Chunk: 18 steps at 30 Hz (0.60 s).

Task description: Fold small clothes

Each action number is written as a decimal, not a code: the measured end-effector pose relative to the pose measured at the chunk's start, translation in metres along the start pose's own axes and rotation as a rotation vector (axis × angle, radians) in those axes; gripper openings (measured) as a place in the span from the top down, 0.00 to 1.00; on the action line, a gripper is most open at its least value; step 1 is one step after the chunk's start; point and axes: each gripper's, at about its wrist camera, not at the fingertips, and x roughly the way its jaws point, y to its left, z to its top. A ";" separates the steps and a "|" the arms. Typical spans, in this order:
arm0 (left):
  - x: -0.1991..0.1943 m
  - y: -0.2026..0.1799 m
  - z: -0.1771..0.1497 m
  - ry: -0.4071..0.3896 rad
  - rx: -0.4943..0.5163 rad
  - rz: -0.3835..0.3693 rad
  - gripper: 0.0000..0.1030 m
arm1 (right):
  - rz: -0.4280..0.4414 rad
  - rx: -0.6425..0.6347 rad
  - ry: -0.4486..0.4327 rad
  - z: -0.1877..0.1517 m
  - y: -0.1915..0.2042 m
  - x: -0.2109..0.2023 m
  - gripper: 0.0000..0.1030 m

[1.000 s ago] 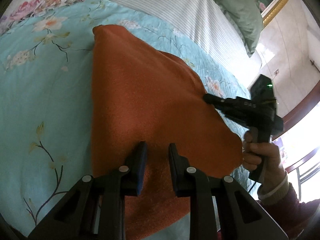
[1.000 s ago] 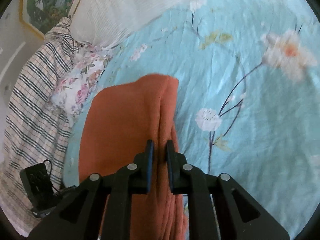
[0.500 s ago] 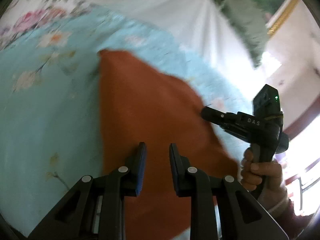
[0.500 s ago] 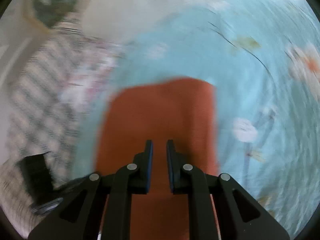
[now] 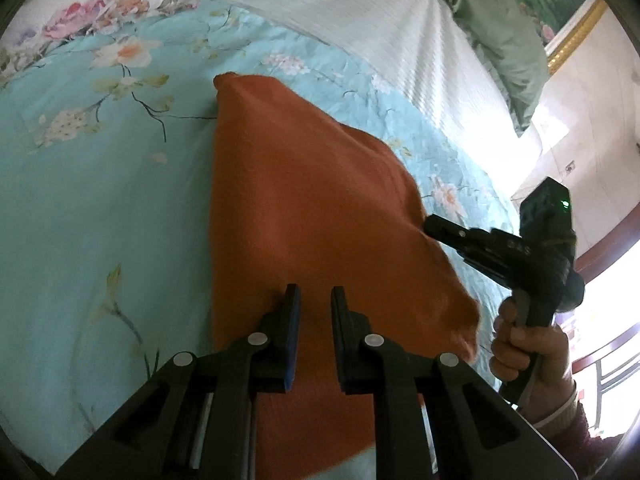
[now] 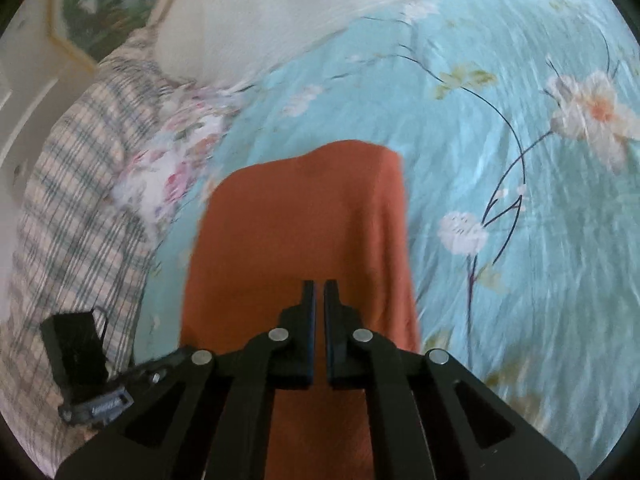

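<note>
An orange knit garment point(image 5: 312, 208) lies on the light blue flowered bedspread point(image 5: 88, 200), spread in a rough triangle. My left gripper point(image 5: 312, 300) hovers over its near part with the jaws slightly apart and nothing between them. My right gripper point(image 6: 319, 294) is over the garment point(image 6: 304, 216) with the jaws almost closed, a thin gap showing, and no cloth seen between the pads. In the left wrist view the right gripper point(image 5: 438, 226) sits at the garment's right edge, held by a hand point(image 5: 528, 344).
A white ribbed blanket point(image 5: 360, 12) and a green pillow point(image 5: 500, 28) lie at the head of the bed. A plaid cloth point(image 6: 72, 184) and a flowered pillow point(image 6: 176, 148) lie left of the garment. A framed picture point(image 5: 560, 4) hangs on the wall.
The garment's right side went from bunched in a fold to spread flat. Both grippers shifted over it; the right gripper's jaws have narrowed slightly.
</note>
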 end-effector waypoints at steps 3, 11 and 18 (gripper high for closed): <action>-0.015 -0.007 -0.012 -0.010 0.029 -0.012 0.85 | 0.007 -0.066 0.017 -0.024 0.015 -0.015 0.95; -0.020 -0.011 -0.050 0.001 0.090 0.066 0.73 | -0.090 -0.045 0.053 -0.069 -0.011 -0.014 0.96; -0.014 -0.021 -0.064 -0.011 0.152 0.149 0.71 | -0.153 -0.104 0.034 -0.076 0.002 -0.015 0.96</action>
